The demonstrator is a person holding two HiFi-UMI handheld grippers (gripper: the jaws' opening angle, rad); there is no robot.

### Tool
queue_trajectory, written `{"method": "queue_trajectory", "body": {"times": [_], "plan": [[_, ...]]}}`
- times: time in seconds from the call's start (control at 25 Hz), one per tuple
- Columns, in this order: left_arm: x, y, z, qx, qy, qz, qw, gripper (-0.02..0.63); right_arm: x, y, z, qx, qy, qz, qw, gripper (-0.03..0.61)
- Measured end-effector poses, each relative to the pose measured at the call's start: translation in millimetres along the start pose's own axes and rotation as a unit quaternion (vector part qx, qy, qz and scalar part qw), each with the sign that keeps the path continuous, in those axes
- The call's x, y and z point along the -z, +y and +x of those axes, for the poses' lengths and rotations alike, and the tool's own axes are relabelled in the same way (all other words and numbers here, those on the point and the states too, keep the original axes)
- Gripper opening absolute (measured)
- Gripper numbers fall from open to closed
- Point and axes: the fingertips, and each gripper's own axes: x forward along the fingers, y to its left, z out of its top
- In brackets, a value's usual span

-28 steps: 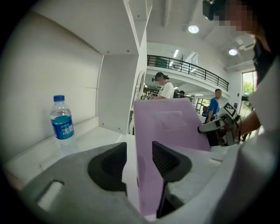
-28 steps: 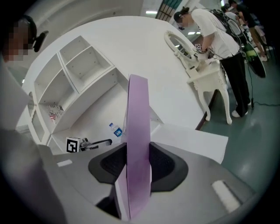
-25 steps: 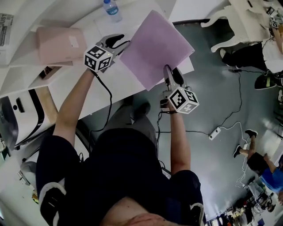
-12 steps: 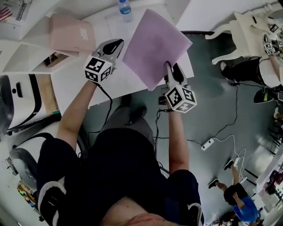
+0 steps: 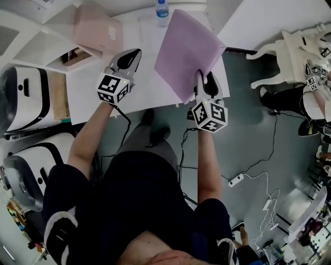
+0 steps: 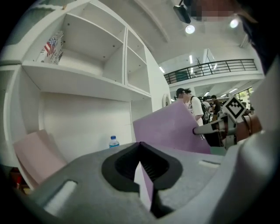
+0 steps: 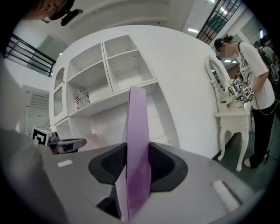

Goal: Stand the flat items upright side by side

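Purple flat rectangular board [image 5: 189, 49] juts up ahead of my right gripper [image 5: 205, 80], pinched only at its near edge, my left gripper [image 5: 132, 56] closed empty alongside, so it could swivel loose.

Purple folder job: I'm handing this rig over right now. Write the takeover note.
Left gripper: shut. Its jaws have just been closing with nothing between them. It hovers over the table, apart from the folder.
Right gripper: shut on the near edge of the purple folder, which is raised nearly on edge.
Pink folder: leaning at the back left, below the shelf. A water bottle stands at the back.
Done: purple folder gripped and tipped up.
Left: stand it upright beside the pink folder, which probably needs straightening too.
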Motion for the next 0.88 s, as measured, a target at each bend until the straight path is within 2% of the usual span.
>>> {"method": "queue_trajectory", "body": {"times": [0.36,0.88], "plan": [[-7,33,-62,-0.079,-0.011,-0.009,0.9968,0.002,-20,48,12,-0.025,-0.027,-0.076,0.996,0.150],[-2,86,-127,-0.121,-0.019,-0.028,0.9921,0.002,-36,138,58,-0.031,-0.066,-0.162,0.984,0.150]]}}
